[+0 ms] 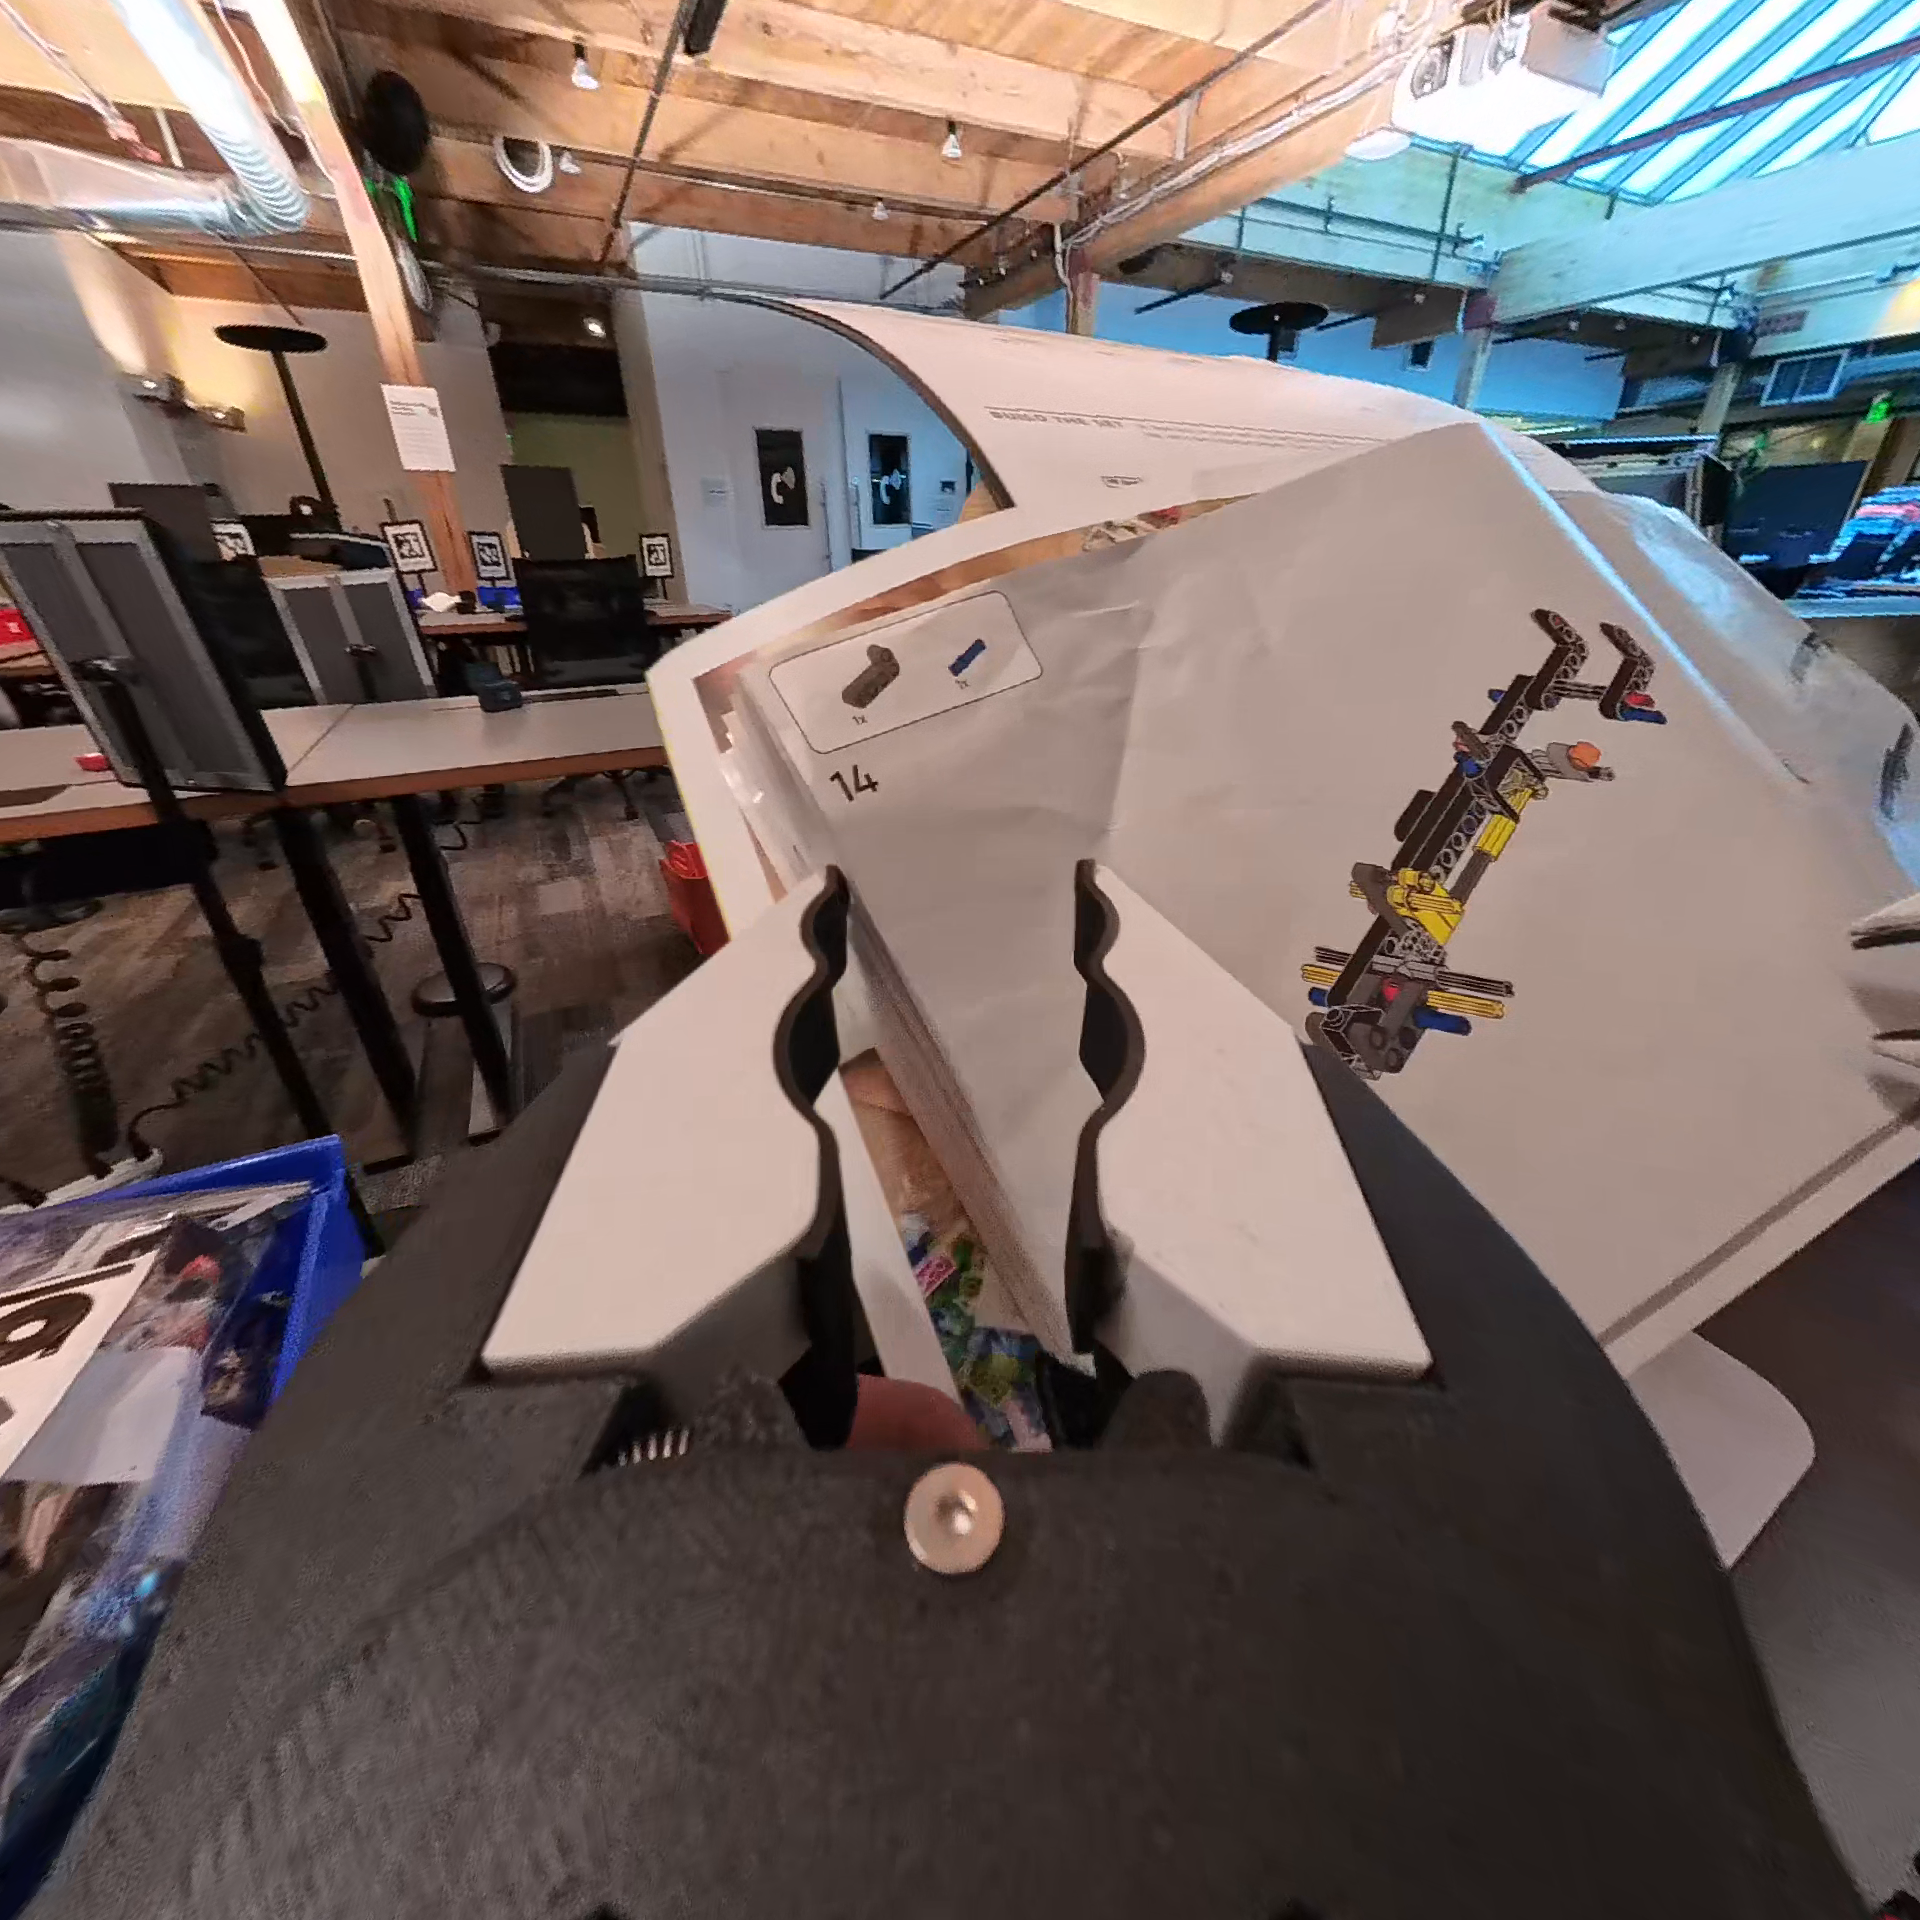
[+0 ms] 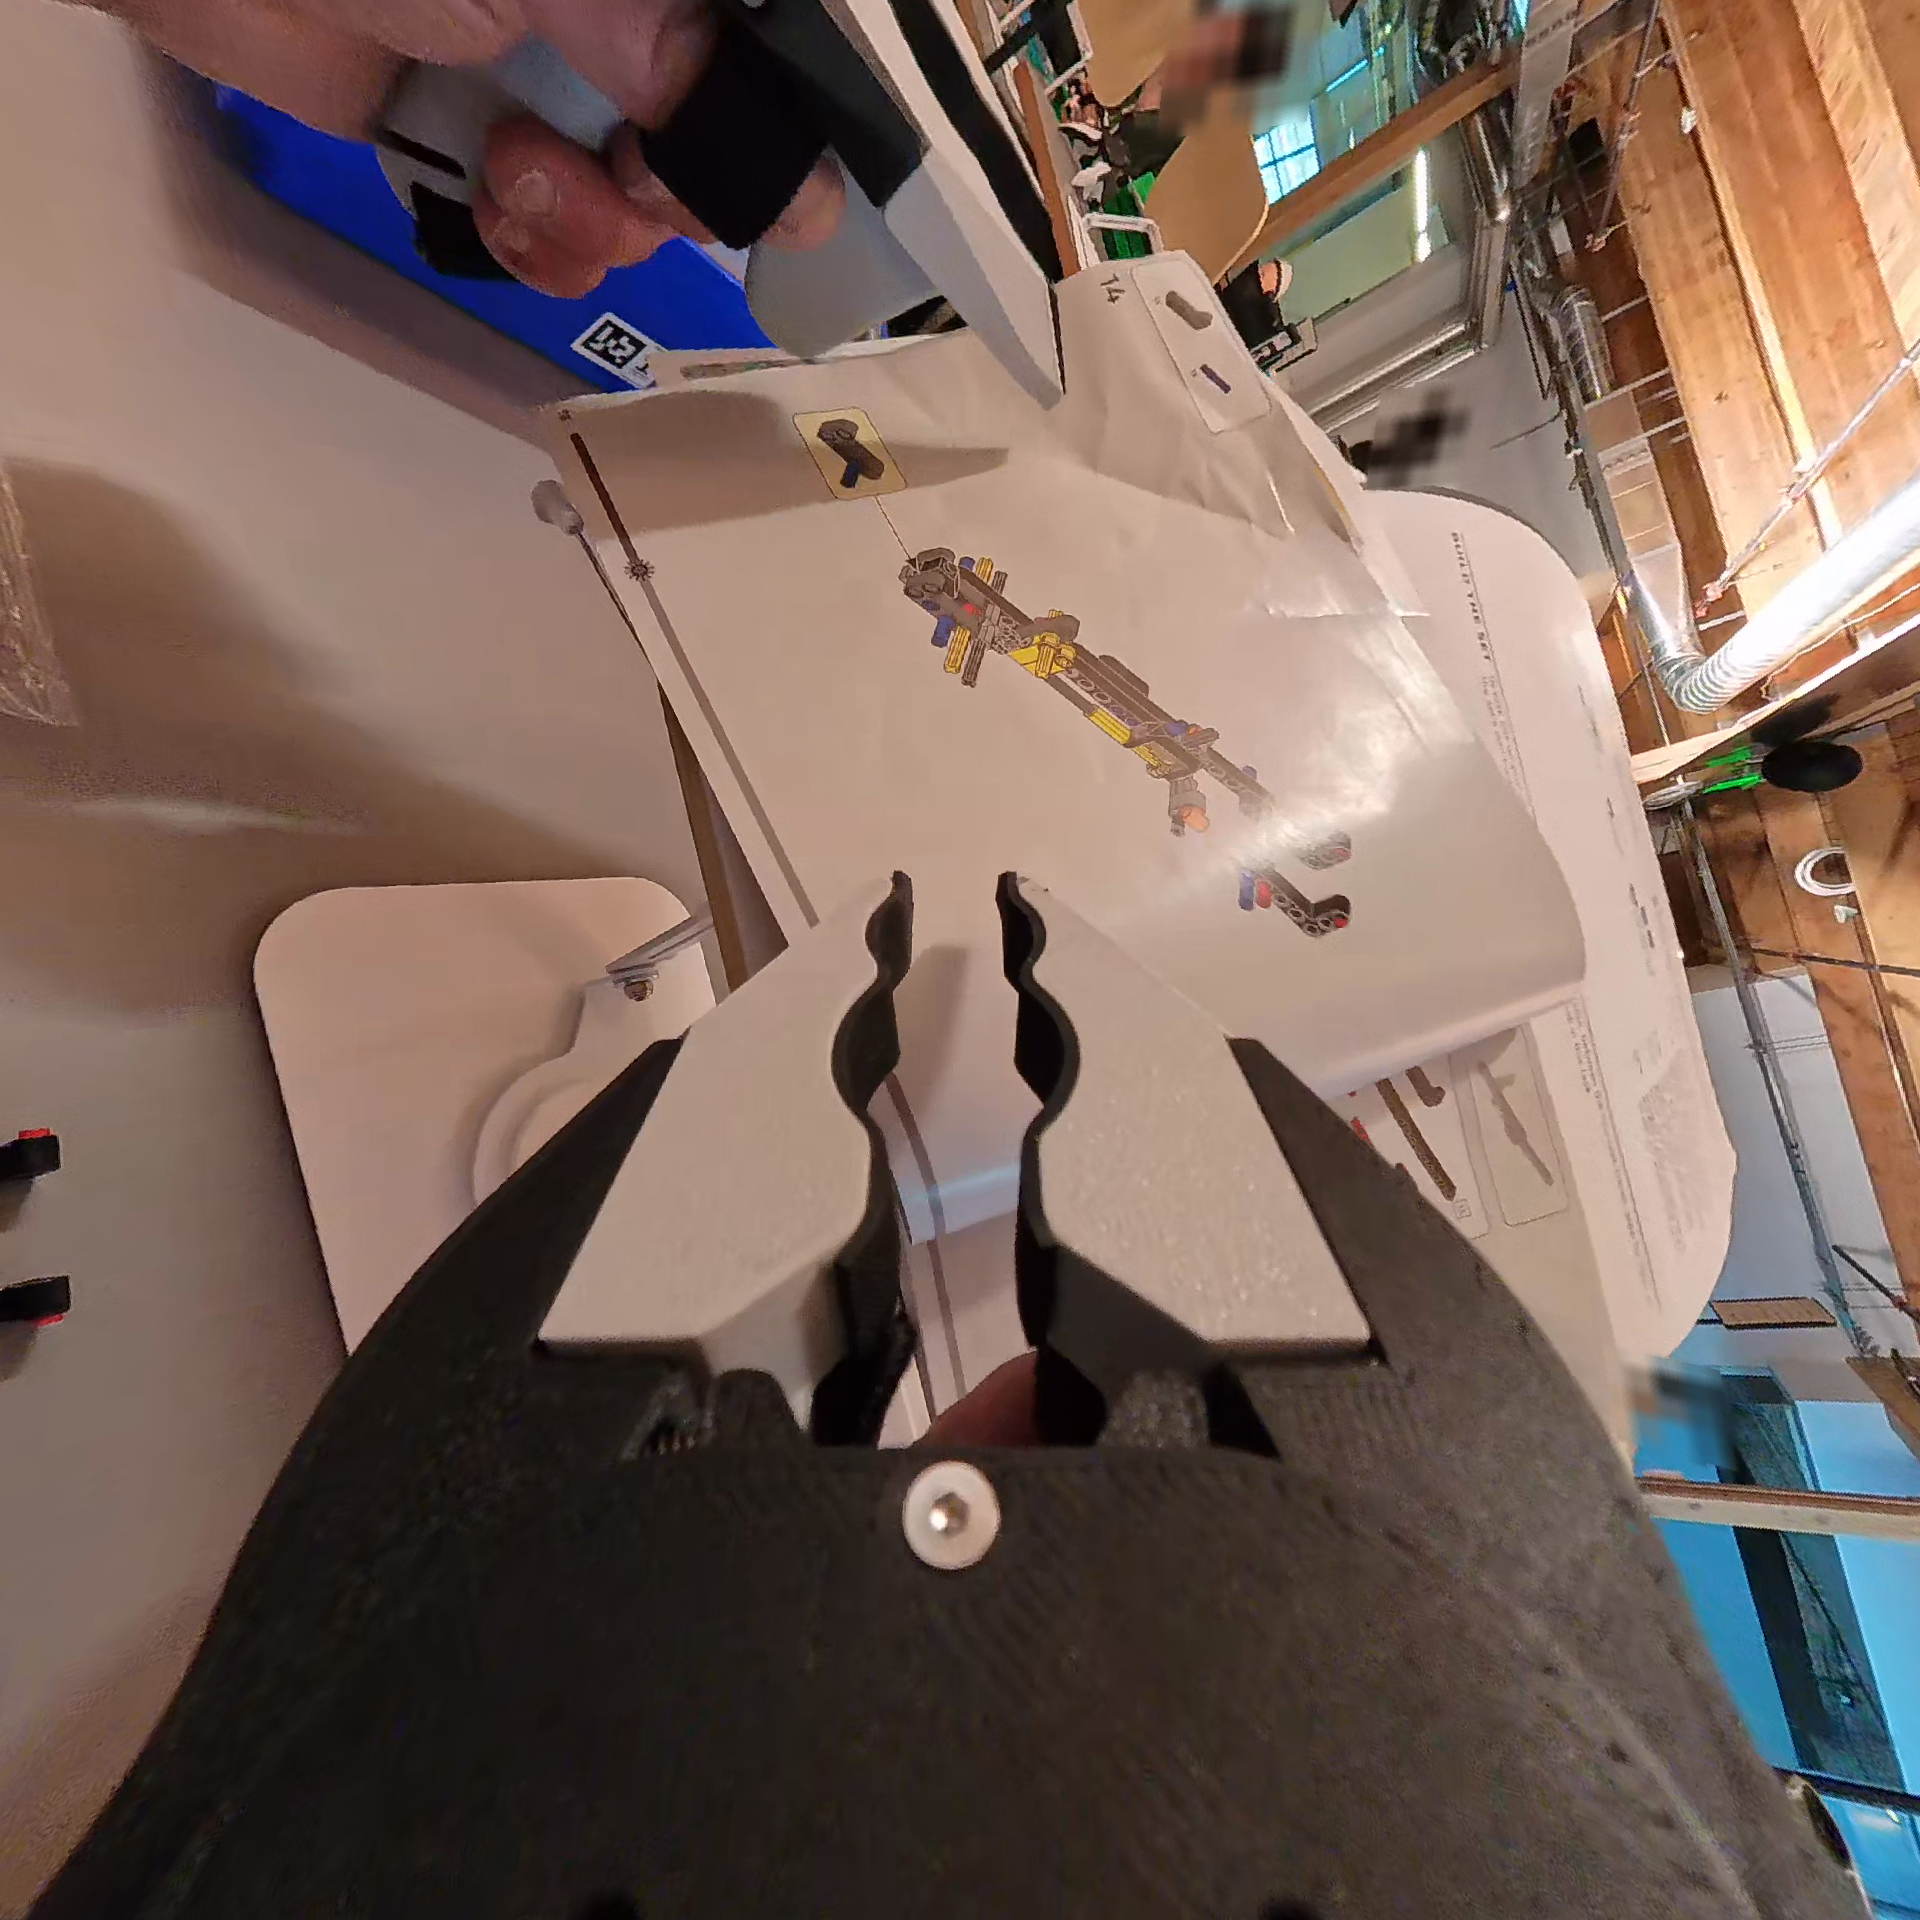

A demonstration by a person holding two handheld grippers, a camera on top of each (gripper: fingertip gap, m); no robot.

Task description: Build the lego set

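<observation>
Left wrist view: left gripper (image 1: 956, 883) has fingers apart, straddling the booklet's (image 1: 1195, 831) page edge, apparently to turn or steady it.
Right wrist view: right gripper (image 2: 951, 883), fingers apart and empty, hovers over the booklet (image 2: 1039, 790), propped on a white stand (image 2: 416, 1039) for reading.

The left wrist view looks forward and slightly upward along its jaws, very close to the open instruction booklet (image 1: 1299, 831), with the ceiling and office behind. The right wrist view is rolled sideways, looking down across the counter (image 2: 208, 623) at the same booklet (image 2: 1091, 727) from near. Both views share the booklet page with the model drawing.
</observation>
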